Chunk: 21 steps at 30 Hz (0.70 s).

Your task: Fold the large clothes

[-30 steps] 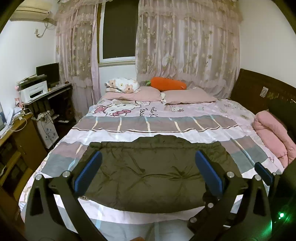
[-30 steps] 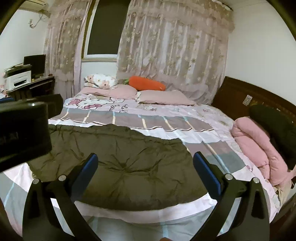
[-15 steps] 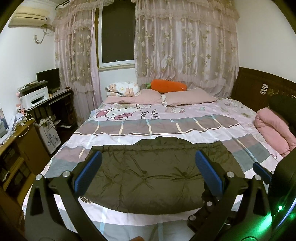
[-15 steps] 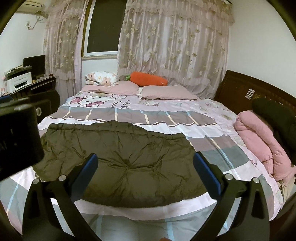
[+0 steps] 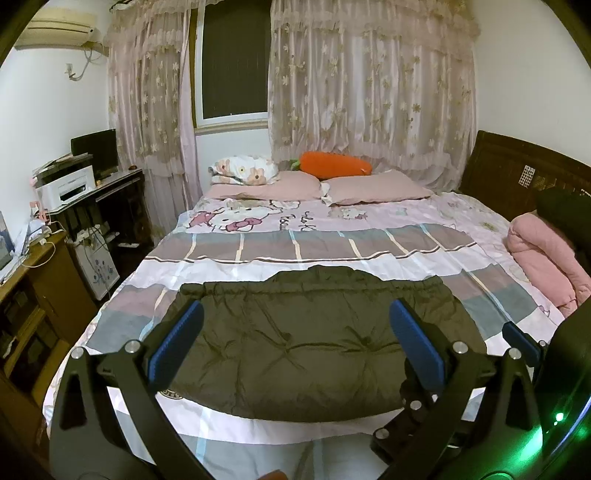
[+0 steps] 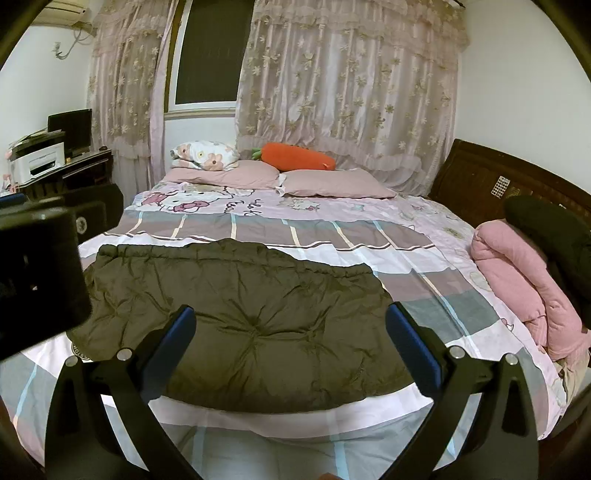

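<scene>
Bedroom, lace curtains (image 5: 369, 92) across the far wall, dark window (image 5: 234, 59) between the panels. Bed (image 5: 295, 243) with a cartoon-cat striped cover fills the middle of both views.

Far left of the left gripper: desk (image 5: 110, 184) carrying a white printer (image 5: 66, 186) and a dark monitor (image 5: 96, 151); wooden cabinet (image 5: 33, 280) nearer in. Air conditioner (image 5: 55, 27) high on the wall there.

Left gripper (image 5: 295, 339): fingers spread wide, blue pads facing each other, nothing between them. It hangs above the near edge of the bed, not touching cloth.

Ahead of and below it: olive padded garment (image 5: 314, 343), laid flat and roughly rectangular on the near part of the cover, gathered hem along its far side. A round badge shows at its near left corner.

Beyond the garment, at the far end of the bed: floral pillow (image 5: 243, 173), two pink pillows (image 5: 373, 188), orange carrot plush (image 5: 334, 165) on top.

Right gripper (image 6: 291, 336): also wide open and empty, above the garment's (image 6: 240, 314) near right portion. The left tool's black body blocks its left edge of view.

Right of both grippers: folded pink quilt (image 6: 524, 288) on the bed's edge, a dark bundle (image 6: 546, 229) behind it, against a dark wooden headboard (image 6: 476, 177).
</scene>
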Each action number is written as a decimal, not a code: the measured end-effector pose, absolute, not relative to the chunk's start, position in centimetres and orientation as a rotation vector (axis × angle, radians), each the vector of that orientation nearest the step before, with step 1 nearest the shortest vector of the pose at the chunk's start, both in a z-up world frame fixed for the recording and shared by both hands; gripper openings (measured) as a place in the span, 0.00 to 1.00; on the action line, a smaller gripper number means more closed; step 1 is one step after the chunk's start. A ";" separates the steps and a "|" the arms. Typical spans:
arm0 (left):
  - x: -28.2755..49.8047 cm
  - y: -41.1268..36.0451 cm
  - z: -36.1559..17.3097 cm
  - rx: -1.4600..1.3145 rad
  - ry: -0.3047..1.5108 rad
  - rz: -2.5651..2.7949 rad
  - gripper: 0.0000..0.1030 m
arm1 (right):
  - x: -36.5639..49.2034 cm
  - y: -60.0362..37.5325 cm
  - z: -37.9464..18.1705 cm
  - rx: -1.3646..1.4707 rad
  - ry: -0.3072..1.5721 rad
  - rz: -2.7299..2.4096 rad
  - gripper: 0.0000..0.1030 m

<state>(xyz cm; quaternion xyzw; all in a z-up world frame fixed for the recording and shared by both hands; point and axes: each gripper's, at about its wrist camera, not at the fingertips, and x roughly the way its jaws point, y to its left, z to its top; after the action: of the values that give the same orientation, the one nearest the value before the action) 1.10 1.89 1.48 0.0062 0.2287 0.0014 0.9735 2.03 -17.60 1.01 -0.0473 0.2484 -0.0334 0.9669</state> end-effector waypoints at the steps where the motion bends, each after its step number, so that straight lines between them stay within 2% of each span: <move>1: 1.0 1.9 1.4 0.013 0.463 0.003 0.98 | 2.0 -17.6 1.0 -0.096 0.503 -0.066 0.99; 21: 0.9 1.9 1.4 0.009 0.486 0.000 0.98 | 1.8 -17.3 0.5 -0.102 0.509 -0.059 0.99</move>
<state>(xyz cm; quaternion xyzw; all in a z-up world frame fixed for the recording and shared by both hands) 0.85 1.95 1.37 0.0043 0.2404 -0.0001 0.9707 1.77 -17.29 0.49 -0.0502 0.2518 -0.0292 0.9660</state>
